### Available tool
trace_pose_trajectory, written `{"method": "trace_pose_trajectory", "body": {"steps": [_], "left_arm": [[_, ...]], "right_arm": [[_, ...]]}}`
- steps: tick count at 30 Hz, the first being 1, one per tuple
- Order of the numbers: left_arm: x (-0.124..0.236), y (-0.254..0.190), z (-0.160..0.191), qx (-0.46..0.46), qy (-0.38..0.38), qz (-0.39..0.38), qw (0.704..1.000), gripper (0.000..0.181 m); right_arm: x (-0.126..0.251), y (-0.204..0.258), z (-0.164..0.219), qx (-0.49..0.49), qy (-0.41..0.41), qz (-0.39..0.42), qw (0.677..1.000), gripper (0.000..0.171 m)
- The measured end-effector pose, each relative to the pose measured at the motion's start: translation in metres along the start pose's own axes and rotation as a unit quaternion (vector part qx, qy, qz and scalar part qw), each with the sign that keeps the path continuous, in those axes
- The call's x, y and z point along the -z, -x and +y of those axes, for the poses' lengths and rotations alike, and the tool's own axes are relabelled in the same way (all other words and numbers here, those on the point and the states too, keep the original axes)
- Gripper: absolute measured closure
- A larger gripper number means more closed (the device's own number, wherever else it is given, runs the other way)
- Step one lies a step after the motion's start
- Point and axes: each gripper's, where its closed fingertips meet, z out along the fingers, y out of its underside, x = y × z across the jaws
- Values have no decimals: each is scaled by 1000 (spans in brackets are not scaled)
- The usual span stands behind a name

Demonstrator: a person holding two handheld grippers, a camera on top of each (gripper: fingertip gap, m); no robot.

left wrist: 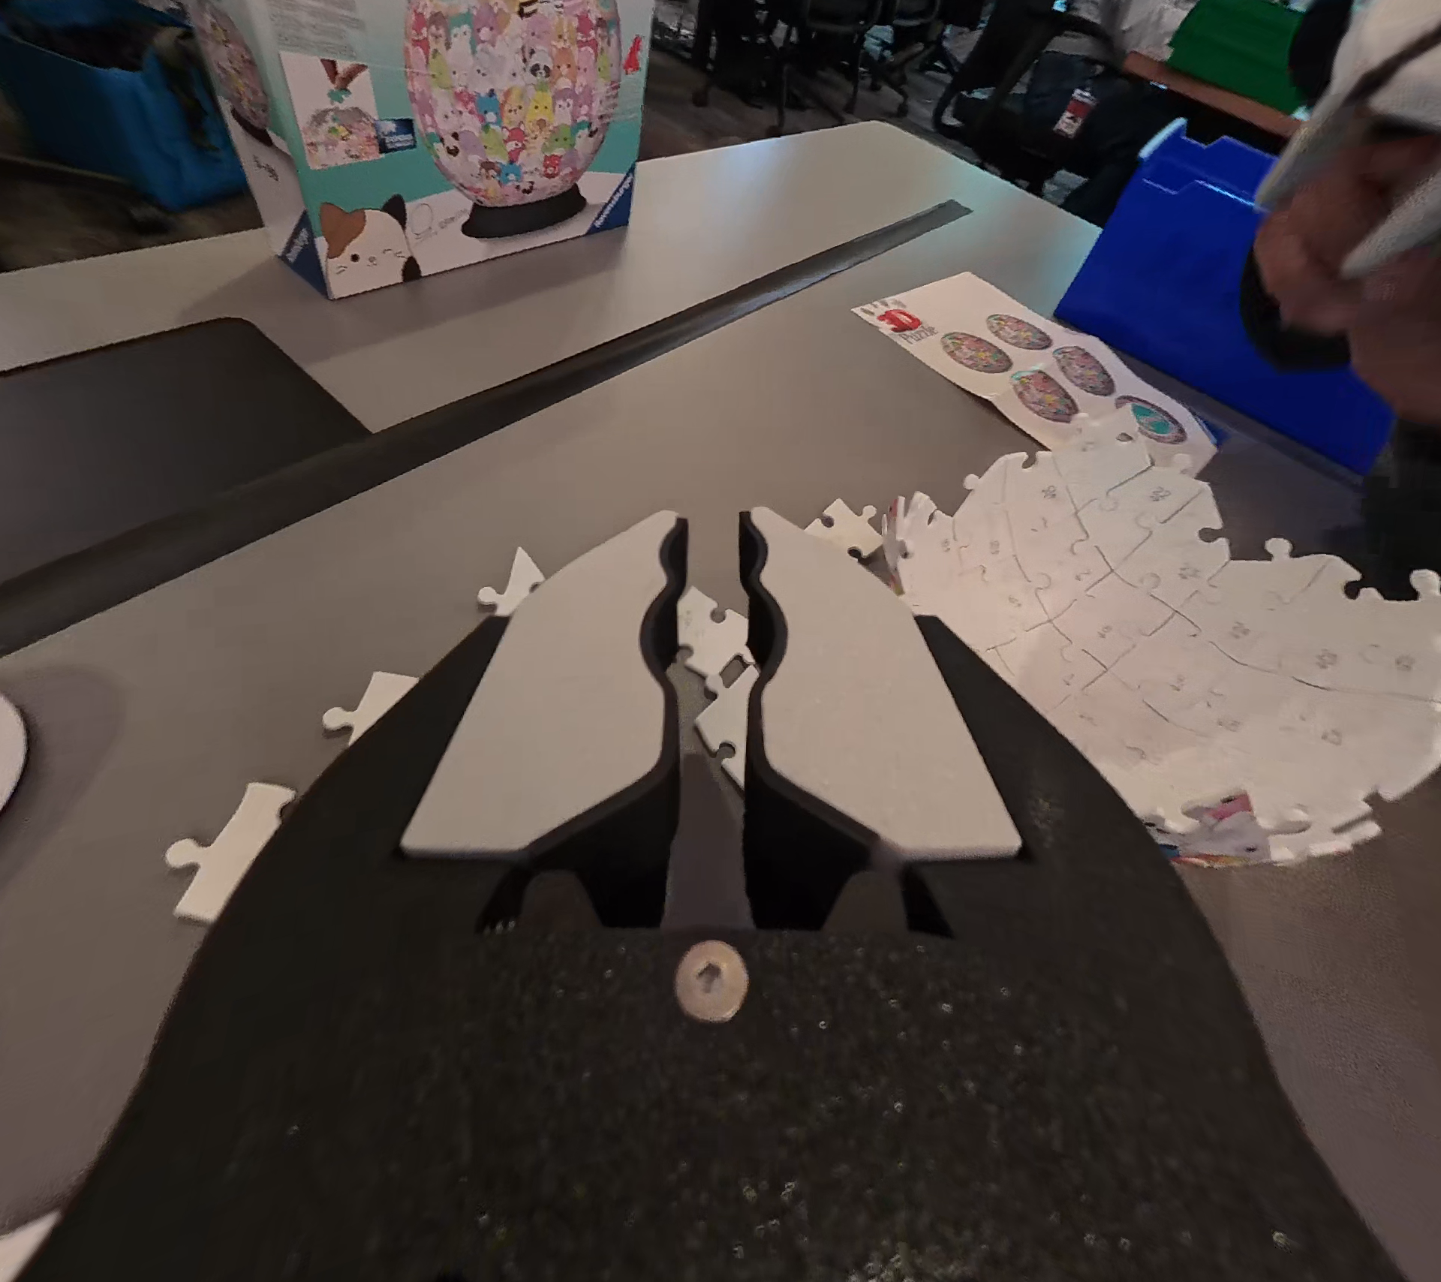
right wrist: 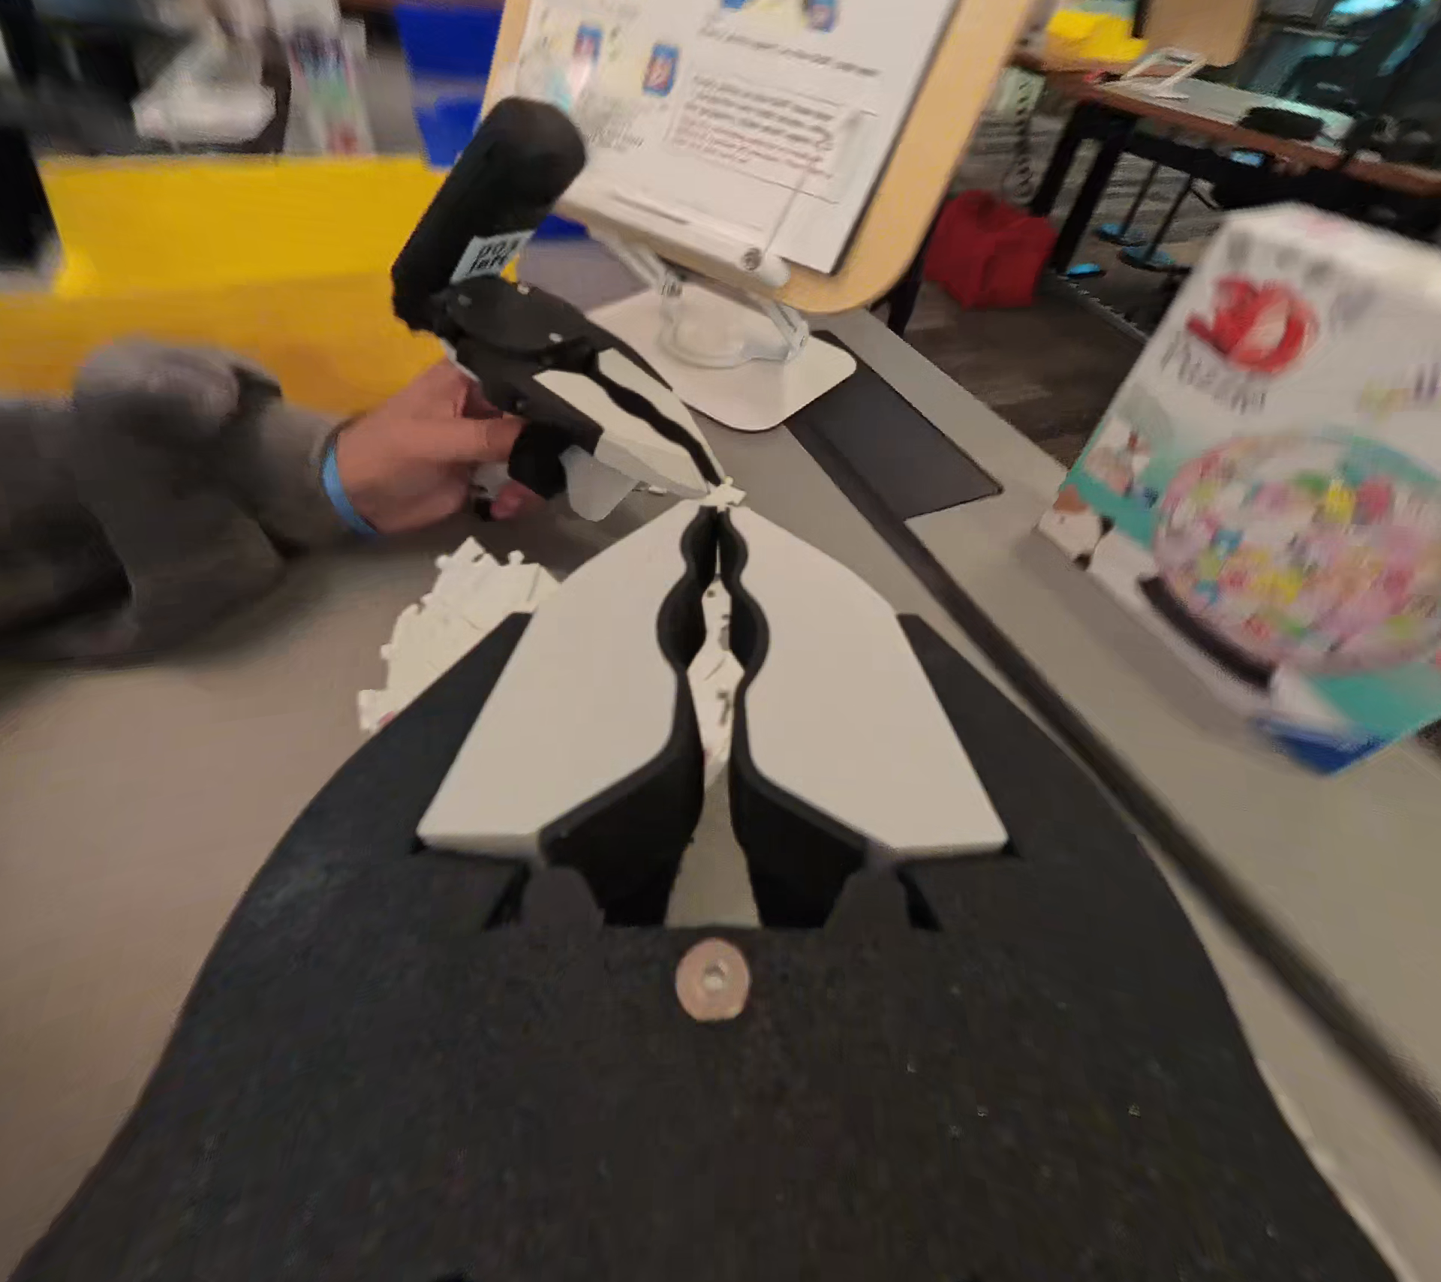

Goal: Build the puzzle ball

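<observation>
Near the front edge of the worktop (left wrist: 702, 387), left gripper (left wrist: 713, 531) low over the grey surface, jaws released with a narrow gap and nothing between them. Around and under it, six loose pieces (left wrist: 226, 855), all white side up. Just to the right, one half-built ball shell (left wrist: 1131, 636), blank inner side up, a strip of colour at its near rim. Beyond that, one picture leaflet (left wrist: 1014, 348) and one blue bin (left wrist: 1170, 277) at the right edge. Toward the far edge, one puzzle box (left wrist: 444, 75), upright. Right gripper (right wrist: 715, 527) almost tip to tip with the left, jaws clenched on one small white piece (right wrist: 725, 494). Behind, one hand (right wrist: 421, 449) on the left gripper's handle and one instruction stand (right wrist: 741, 75).
</observation>
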Motion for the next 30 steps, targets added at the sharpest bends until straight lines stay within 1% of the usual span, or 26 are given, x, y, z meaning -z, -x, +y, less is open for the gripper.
{"method": "trace_pose_trajectory", "body": {"steps": [1, 3, 4, 5, 6, 7, 8, 9, 10, 11, 13, 14, 15, 16, 17, 19, 24, 27, 30], "left_arm": [[2, 1, -1, 0, -7, -11, 1000, 168], [6, 2, -1, 5, -16, -29, 999, 162], [9, 1, -1, 10, -19, -37, 999, 161], [13, 1, 0, 16, -24, -42, 999, 161], [16, 0, -1, 20, -34, -46, 998, 161], [18, 2, -3, 22, -42, -54, 997, 161], [20, 5, -4, 25, -46, -61, 997, 161], [20, 6, -5, 31, -48, -56, 997, 160], [20, 3, -7, 38, -53, -34, 997, 160], [20, -4, -11, 44, -52, 2, 998, 159], [20, -26, -15, 59, -6, 80, 995, 159], [20, -36, -15, 64, 32, 107, 992, 156], [19, -46, -15, 66, 73, 125, 987, 147], [17, -52, -12, 64, 119, 132, 982, 143], [14, -55, -6, 56, 171, 125, 976, 142], [7, -53, 6, 32, 270, 87, 958, 139], [-12, -60, 9, 22, 348, 56, 936, 146], [-16, -56, 11, 6, 369, 39, 929, 154], [-13, -49, 18, -7, 391, 23, 920, 155]], "right_arm": [[7, 2, 14, -25, -22, 10, 999, 171], [23, 5, 42, -43, -40, 64, 996, 150], [32, 1, 47, -43, -71, 110, 990, 161], [37, 2, 49, -46, -109, 136, 984, 164], [39, 6, 51, -24, -113, 142, 983, 162], [43, 1, 50, -3, -98, 172, 980, 163], [49, -3, 43, 21, -101, 196, 975, 164], [52, -3, 35, 47, -123, 204, 970, 164], [53, -2, 31, 67, -139, 206, 966, 163], [51, -2, 32, 76, -137, 210, 965, 164], [45, 1, 40, 70, -109, 196, 972, 164], [44, 2, 42, 63, -109, 190, 974, 164], [44, 3, 42, 58, -112, 184, 975, 164], [44, 2, 43, 55, -111, 184, 975, 164], [45, 1, 43, 56, -110, 185, 975, 164], [46, -1, 45, 56, -110, 185, 975, 164], [43, -3, 48, 43, -108, 171, 978, 164], [43, -3, 48, 36, -110, 166, 979, 164], [44, -5, 50, 28, -109, 165, 980, 164]]}}
